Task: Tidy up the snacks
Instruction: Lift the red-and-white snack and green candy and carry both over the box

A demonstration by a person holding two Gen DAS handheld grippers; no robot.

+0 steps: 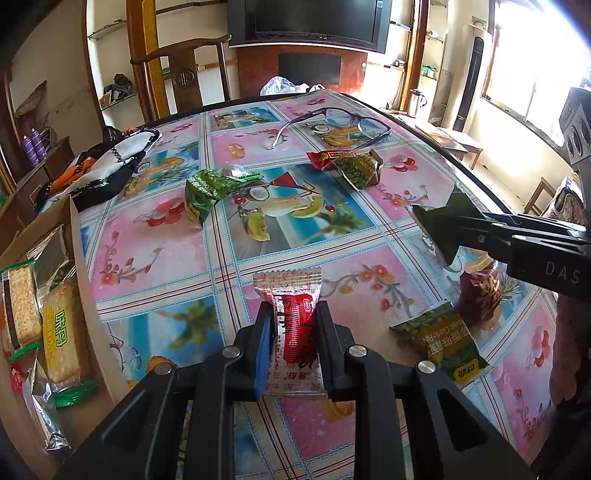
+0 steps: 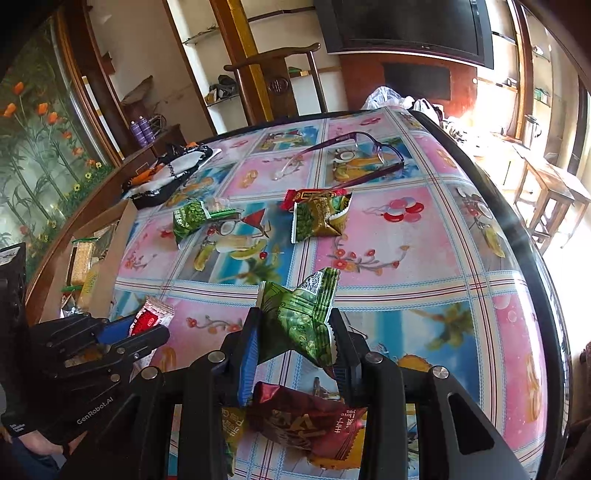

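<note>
Left tool (image 1: 293, 321) clamps a red-and-white crinkle-edged snack sachet (image 1: 291, 314) between its 2 black fingers, the packet standing lengthwise at 6 o'clock over the tabletop (image 1: 166, 236), a surface covered in glossy pink-and-blue floral oilcloth. Right tool (image 2: 295, 332) grips a crumpled green foil snack packet (image 2: 299, 314), lifted clear above a dark red foil snack pouch (image 2: 306, 424) that lies on the oilcloth directly beneath its fingers. From the left wrist camera, the right tool enters at 3 o'clock with the green packet pinched at its tip, and a green-and-yellow pea snack packet (image 1: 443, 343) lies at 4 o'clock beside the dark red pouch.

Farther out, at 11 o'clock in the left view, a second green pea packet (image 1: 207, 192) sits alone. At 1 o'clock a red wrapper (image 1: 325, 158) and a green-gold packet (image 1: 360, 170) lie touching, just beside a pair of purple-framed spectacles (image 1: 332, 123) with arms unfolded. An open brown cardboard box (image 1: 79, 258) stands at 9 o'clock along the tabletop's left edge, holding clear-wrapped cracker packs with green ends (image 1: 22, 306). A black, white and orange patterned cloth bundle (image 1: 107, 162) rests at 10 o'clock behind the box. Beyond the tabletop, a dark wooden chair (image 1: 184, 70) faces a wall-mounted black television (image 1: 310, 22).
</note>
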